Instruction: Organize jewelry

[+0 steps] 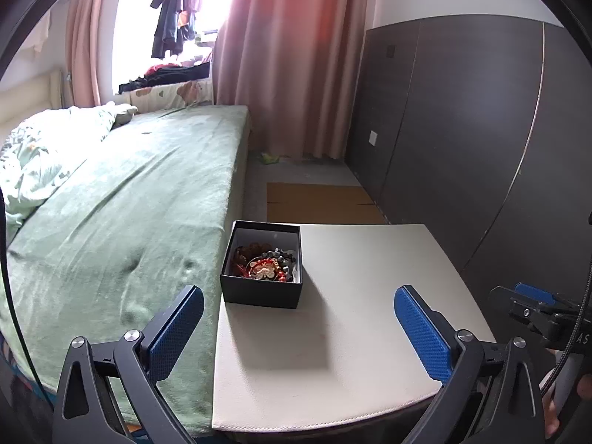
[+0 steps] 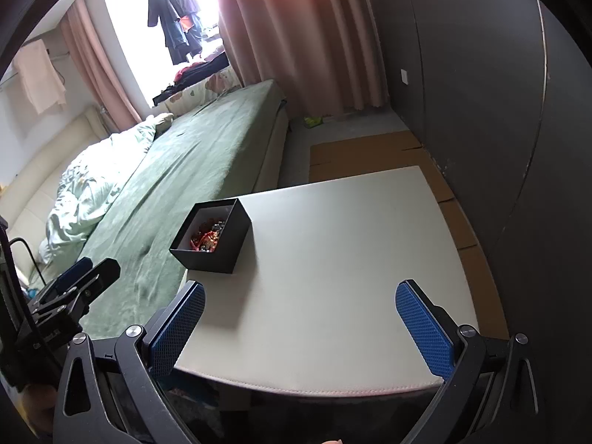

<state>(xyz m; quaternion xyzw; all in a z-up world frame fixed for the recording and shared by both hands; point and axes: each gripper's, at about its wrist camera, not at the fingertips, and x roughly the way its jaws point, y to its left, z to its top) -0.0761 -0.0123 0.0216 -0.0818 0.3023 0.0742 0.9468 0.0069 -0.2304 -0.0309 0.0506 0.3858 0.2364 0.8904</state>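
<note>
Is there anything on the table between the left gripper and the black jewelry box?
Nothing visible. Bare table lies between the open left gripper and the black box of beaded jewelry. The right gripper, also open, has the same clear stretch.

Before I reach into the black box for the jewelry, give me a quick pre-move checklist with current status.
1. Left gripper open, empty: ok.
2. Right gripper open, empty: ok.
3. Black box upright, lid off, on the white table: ok.
4. Jewelry visible inside the box: ok.
5. Pieces untangled enough to lift one alone: cannot tell.
6. Box well clear of the table edge: not ok, it sits at the edge beside the bed.
</note>
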